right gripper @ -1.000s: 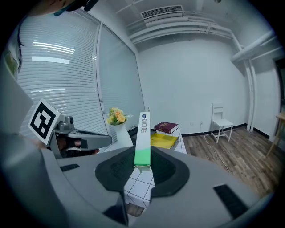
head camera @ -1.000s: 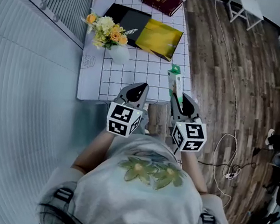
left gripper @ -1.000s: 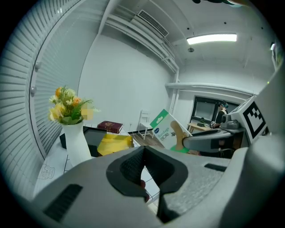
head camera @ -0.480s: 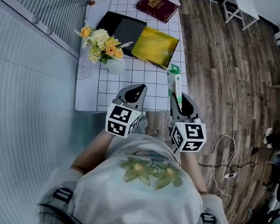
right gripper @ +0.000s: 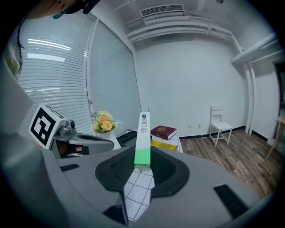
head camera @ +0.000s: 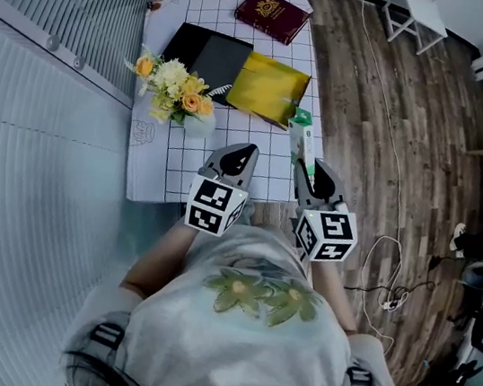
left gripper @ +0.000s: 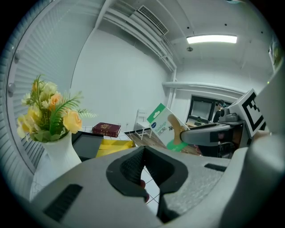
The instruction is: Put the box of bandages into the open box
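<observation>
Box of bandages (right gripper: 143, 133) stands clamped upright in the right hand-held gripper (right gripper: 142, 165).

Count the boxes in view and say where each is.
2. The bandage box is clamped in the right gripper; the open box lies on the table between the flowers and the red book.

- The lower end of the bandage box (right gripper: 142, 133) is hidden between the jaws of the right gripper (right gripper: 142, 164).
- In the head view, the print on this box is too small to read.
- The gold title on the red book (head camera: 272, 16), at the far edge of the table (head camera: 232, 141), is too small to read.
- The flowers (head camera: 174, 91) cover most of the vase (head camera: 196, 122).
- A small red patch (left gripper: 141, 183) shows below the closed jaws of the left gripper (left gripper: 143, 162); I cannot tell what it is.
- The chair (head camera: 417, 14) is cut off by the top edge of the head view.
</observation>
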Motion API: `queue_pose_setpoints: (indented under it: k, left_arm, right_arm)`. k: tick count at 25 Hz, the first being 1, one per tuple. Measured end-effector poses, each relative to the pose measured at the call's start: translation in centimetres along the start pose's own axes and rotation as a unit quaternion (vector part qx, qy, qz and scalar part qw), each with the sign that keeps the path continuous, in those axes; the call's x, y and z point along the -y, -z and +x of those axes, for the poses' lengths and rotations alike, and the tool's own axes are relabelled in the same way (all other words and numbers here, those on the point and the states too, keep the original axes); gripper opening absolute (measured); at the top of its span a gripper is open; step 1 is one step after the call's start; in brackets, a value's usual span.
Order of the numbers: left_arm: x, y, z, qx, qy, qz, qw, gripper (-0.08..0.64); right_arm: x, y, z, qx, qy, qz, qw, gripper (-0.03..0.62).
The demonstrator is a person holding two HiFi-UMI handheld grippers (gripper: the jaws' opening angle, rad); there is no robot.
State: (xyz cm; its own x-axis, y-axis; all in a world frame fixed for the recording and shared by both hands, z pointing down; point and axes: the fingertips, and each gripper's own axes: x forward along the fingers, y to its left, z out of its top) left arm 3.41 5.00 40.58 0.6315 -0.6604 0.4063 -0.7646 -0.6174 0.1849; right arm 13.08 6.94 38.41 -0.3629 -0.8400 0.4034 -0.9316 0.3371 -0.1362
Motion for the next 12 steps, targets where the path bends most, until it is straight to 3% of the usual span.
queue_pose_setpoints:
  k: [12]
  left_arm:
    - [-2.2, 0.4, 2.1, -0.021, 0.003, 0.003, 0.9998, 0.006]
  right_arm:
    - [0.2, -0.7, 5.0, -0.015, -0.013, -0.004, 1.0, 0.091]
